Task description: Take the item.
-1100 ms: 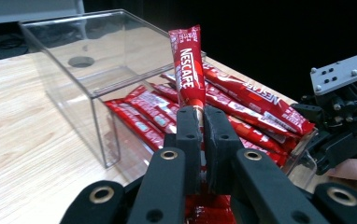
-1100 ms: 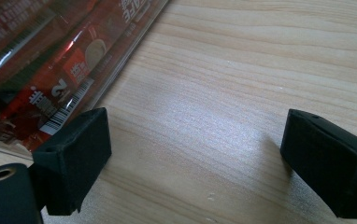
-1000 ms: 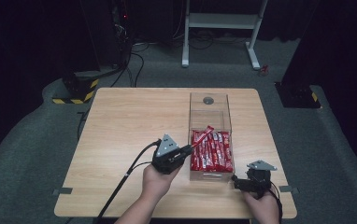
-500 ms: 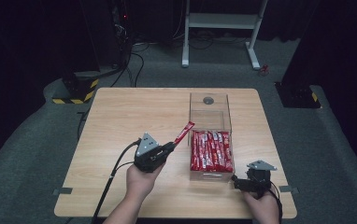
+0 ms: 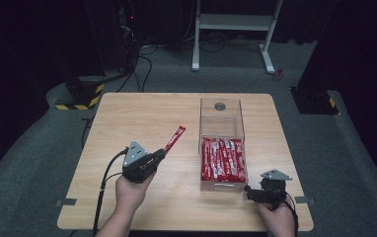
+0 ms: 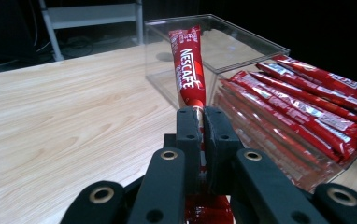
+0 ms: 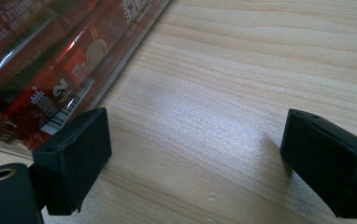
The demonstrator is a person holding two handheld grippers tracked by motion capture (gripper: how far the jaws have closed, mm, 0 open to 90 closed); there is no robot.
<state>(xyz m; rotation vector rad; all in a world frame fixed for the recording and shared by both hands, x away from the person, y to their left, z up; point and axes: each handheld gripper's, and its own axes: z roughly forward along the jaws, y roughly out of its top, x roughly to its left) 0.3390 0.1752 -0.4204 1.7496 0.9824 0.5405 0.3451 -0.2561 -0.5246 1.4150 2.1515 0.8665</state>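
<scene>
Left gripper view, sachet (image 6: 187, 67) clamped in left tool (image 6: 203, 122)

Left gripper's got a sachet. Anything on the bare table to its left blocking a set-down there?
Nothing visible. The left gripper is shut on the red sachet, away from the clear box. The table left of it is bare wood. The right gripper sits open beside the box.

- We see a light wooden table (image 5: 142, 118) standing on grey carpet (image 5: 38, 168).
- Behind it, we note a white metal frame (image 5: 233, 24), black cables (image 5: 139, 59), and a dark, unlit room.
</scene>
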